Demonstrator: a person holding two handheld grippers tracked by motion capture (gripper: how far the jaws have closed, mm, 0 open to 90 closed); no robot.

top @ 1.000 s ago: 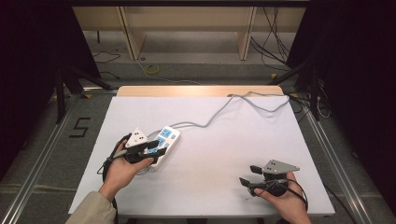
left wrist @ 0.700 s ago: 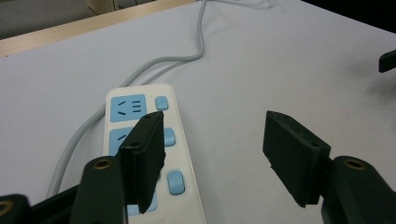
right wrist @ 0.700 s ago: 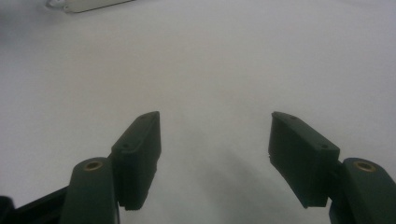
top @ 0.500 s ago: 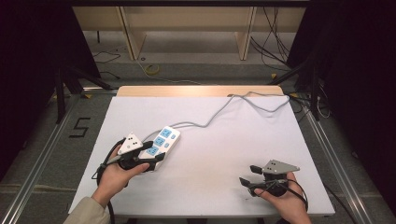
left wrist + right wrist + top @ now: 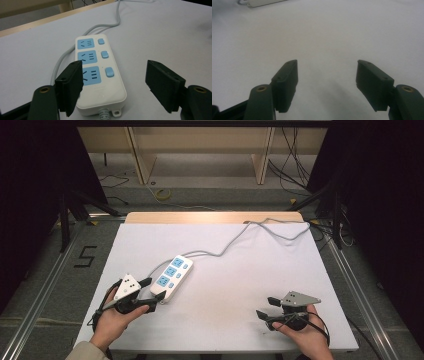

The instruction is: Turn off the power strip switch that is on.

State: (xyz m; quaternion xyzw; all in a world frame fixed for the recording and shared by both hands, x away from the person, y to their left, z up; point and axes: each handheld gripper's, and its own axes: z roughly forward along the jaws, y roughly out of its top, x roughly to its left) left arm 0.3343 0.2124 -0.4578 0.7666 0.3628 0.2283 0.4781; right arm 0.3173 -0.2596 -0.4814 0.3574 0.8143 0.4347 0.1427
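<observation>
A white power strip (image 5: 172, 272) with three blue sockets and blue switches lies left of centre on the white table (image 5: 240, 285). Its grey cable (image 5: 235, 237) runs off to the far right edge. My left gripper (image 5: 154, 288) sits at the strip's near end, and its jaws have just been opening. In the left gripper view the strip (image 5: 96, 72) reaches in between the spread jaws of that gripper (image 5: 113, 75), and the pads do not press on it. Near the front right, my right gripper (image 5: 266, 307) rests open over bare table, with nothing between its jaws (image 5: 327, 75).
A wooden strip (image 5: 210, 217) borders the table's far edge, with shelving and loose cables on the floor beyond. Metal rails run along both sides of the table. A corner of the strip (image 5: 262, 2) shows at the top left of the right gripper view.
My left gripper has spread its jaws and drawn back left and toward the front edge, off the power strip's near end. The strip and my right gripper have stayed put.
</observation>
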